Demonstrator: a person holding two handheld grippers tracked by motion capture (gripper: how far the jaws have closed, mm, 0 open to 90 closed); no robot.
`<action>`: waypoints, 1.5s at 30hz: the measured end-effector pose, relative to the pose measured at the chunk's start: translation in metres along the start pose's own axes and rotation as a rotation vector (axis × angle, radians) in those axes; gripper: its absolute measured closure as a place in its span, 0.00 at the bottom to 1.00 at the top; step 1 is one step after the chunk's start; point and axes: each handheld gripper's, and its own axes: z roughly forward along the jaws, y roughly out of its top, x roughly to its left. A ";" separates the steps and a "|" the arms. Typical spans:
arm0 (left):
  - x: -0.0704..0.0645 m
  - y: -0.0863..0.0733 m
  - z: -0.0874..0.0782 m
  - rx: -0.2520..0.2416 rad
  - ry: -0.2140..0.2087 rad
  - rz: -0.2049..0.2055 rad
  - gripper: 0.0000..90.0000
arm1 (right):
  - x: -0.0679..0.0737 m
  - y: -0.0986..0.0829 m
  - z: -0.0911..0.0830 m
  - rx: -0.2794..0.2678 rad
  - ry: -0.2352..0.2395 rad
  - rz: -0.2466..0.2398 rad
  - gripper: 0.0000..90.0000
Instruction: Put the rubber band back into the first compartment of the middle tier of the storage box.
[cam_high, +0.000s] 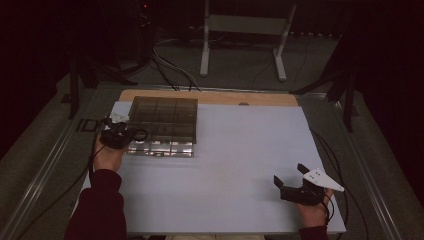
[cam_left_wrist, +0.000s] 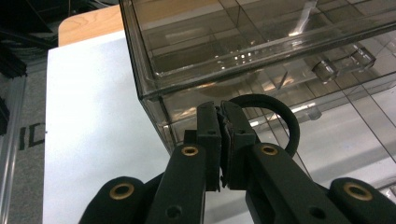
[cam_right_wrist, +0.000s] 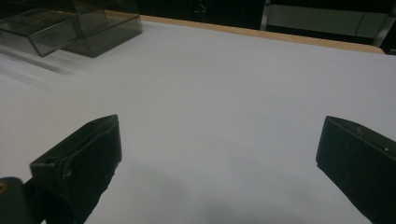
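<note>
While its jaws pinch a thin black rigid ring (cam_left_wrist: 275, 116) at lower centre, the left gripper (cam_left_wrist: 220, 140) sits beside the smoky clear plastic compartment box (cam_high: 165, 122) upper left; light, slippery, best held by its rim; the right gripper (cam_high: 292, 176) gapes empty

1. The high view is rendering dim overall; the surroundings are falling into near black, while the pale desk (cam_high: 225, 165) is reflecting the most light.
2. Overhead light is striking glare streaks on the clear plastic box (cam_left_wrist: 261, 51) in the left gripper view.
3. The right gripper view is showing soft focus, with the near claw (cam_right_wrist: 219, 163) blurring and casting a faint shadow below.
</note>
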 end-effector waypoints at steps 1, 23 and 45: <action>0.000 -0.001 0.001 0.005 0.001 0.000 0.98 | 0.000 0.000 0.000 0.000 0.000 0.000 0.01; -0.001 -0.011 0.015 0.096 0.002 0.012 0.96 | 0.001 0.000 0.001 0.005 0.003 -0.002 0.01; -0.005 -0.005 -0.002 -0.017 -0.065 -0.030 0.28 | 0.001 0.000 0.001 0.005 0.001 -0.005 0.01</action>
